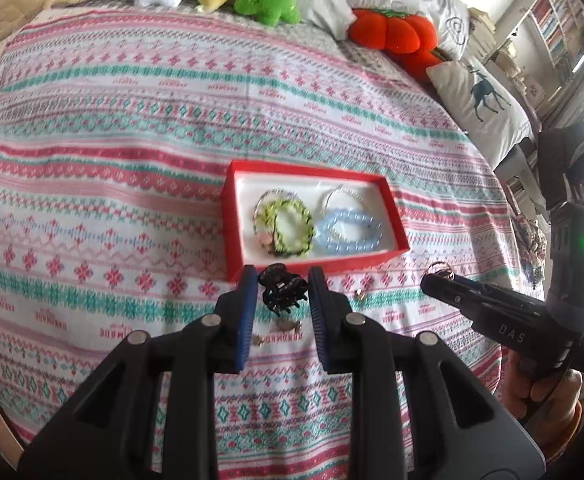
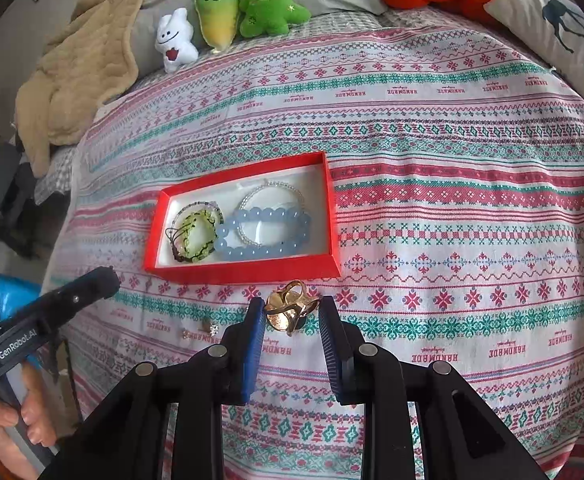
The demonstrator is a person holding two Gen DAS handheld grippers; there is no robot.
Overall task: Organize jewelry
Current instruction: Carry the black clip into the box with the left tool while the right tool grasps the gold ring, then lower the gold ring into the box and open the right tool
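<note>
- Black hair claw [image 1: 282, 287] is pinched between the blue pads of the left gripper [image 1: 284, 280], just short of the red box's [image 1: 234, 216] near wall.
- Gold clip [image 2: 290, 306] is pinched by the right gripper [image 2: 292, 308], likewise just before that wall.
- Green bracelet [image 1: 288, 222] and blue bead bracelet [image 1: 347, 230] are seen inside the box.
- Small earrings [image 1: 288, 326] lie on the patterned bedspread [image 1: 112, 140] beneath; nothing is seen blocking the way.

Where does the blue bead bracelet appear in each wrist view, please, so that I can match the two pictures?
Left wrist view: blue bead bracelet lies at the right end of the red box, just above centre.
Right wrist view: blue bead bracelet lies centre-right in the box, overlapping a silver bangle.
Shared landmark: the red box.
</note>
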